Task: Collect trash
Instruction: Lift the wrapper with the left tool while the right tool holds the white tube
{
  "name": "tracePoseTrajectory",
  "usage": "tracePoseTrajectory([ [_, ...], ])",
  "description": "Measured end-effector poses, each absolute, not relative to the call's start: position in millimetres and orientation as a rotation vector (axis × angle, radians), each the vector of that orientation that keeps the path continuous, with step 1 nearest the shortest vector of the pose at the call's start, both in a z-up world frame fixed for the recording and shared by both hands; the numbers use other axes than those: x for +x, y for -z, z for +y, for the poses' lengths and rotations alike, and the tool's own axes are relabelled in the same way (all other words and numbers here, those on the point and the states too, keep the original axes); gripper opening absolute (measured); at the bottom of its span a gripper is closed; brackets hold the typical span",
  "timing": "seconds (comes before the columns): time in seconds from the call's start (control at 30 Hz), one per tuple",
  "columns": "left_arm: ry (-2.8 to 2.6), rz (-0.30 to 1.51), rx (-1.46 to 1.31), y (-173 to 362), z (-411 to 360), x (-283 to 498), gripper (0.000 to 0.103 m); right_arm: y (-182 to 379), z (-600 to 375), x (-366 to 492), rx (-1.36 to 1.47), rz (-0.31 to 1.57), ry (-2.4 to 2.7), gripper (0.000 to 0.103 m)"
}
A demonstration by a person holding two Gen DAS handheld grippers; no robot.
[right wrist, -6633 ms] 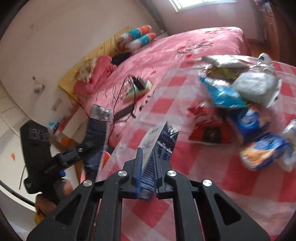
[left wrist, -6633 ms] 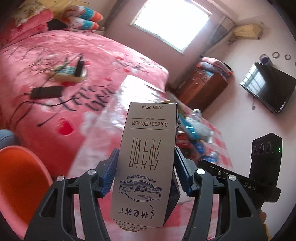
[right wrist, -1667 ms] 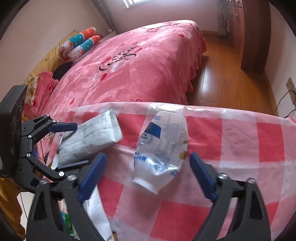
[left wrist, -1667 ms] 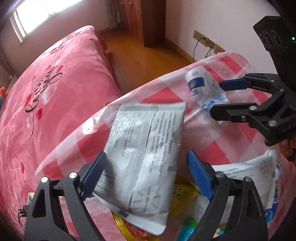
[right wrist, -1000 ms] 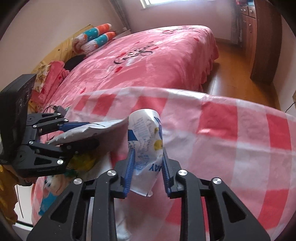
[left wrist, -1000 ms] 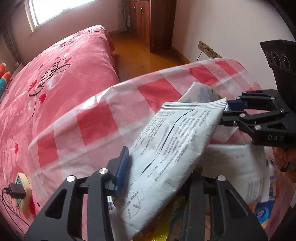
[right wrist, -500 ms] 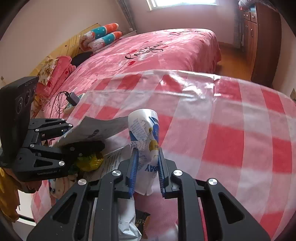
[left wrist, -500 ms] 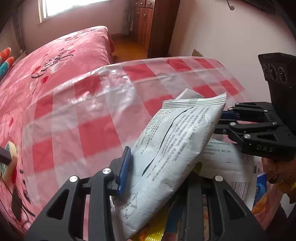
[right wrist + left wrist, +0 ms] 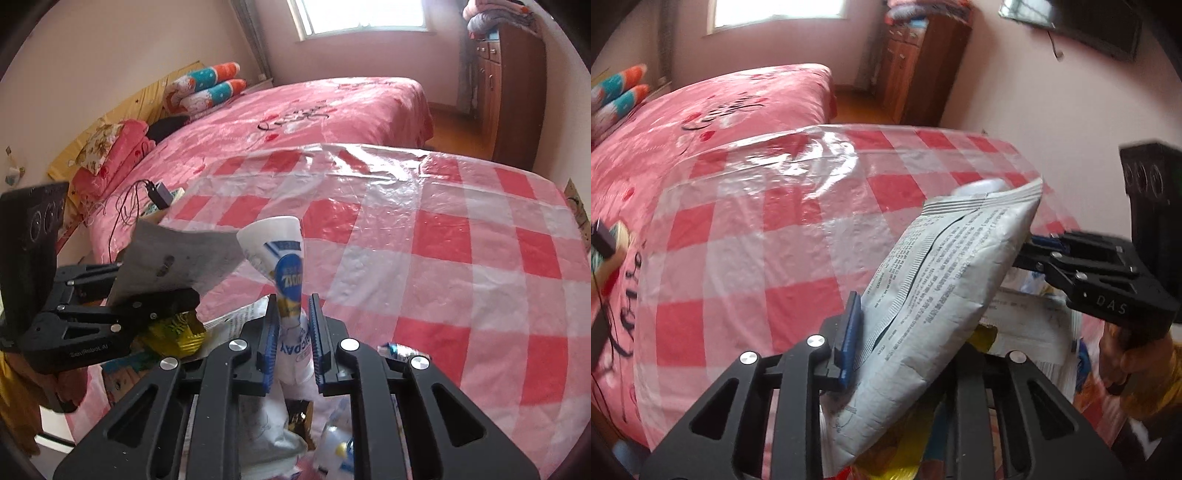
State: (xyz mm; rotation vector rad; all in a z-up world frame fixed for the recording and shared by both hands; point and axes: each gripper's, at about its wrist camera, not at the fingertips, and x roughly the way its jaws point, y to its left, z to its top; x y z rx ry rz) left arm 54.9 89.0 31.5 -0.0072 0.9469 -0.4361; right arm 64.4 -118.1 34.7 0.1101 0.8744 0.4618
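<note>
Gripping light, crinkly trash: left gripper [image 9: 905, 350] clamped on grey packet [image 9: 945, 295], right gripper [image 9: 293, 332] pinching squashed white pouch [image 9: 284, 258]. Soft, slippery film; best held mid-body.

The left gripper [image 9: 905, 343] points steeply downward, its blue-padded fingers [image 9: 849, 338] having just been closing, pressed on a grey-white packet [image 9: 945, 295]. The right gripper [image 9: 293, 332] tilts down too, pinched tight on a crushed white-and-blue pouch [image 9: 284, 266]; a hand [image 9: 1126, 360] grips its handle
</note>
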Motion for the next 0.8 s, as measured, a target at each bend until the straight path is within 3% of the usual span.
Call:
tracePoseTrajectory([
  [0.8, 0.410, 0.813, -0.232, -69.9, 145.2, -19.7, 0.012, -87.2, -98.2, -17.6, 0.197, 0.756, -0.496, 0.016],
])
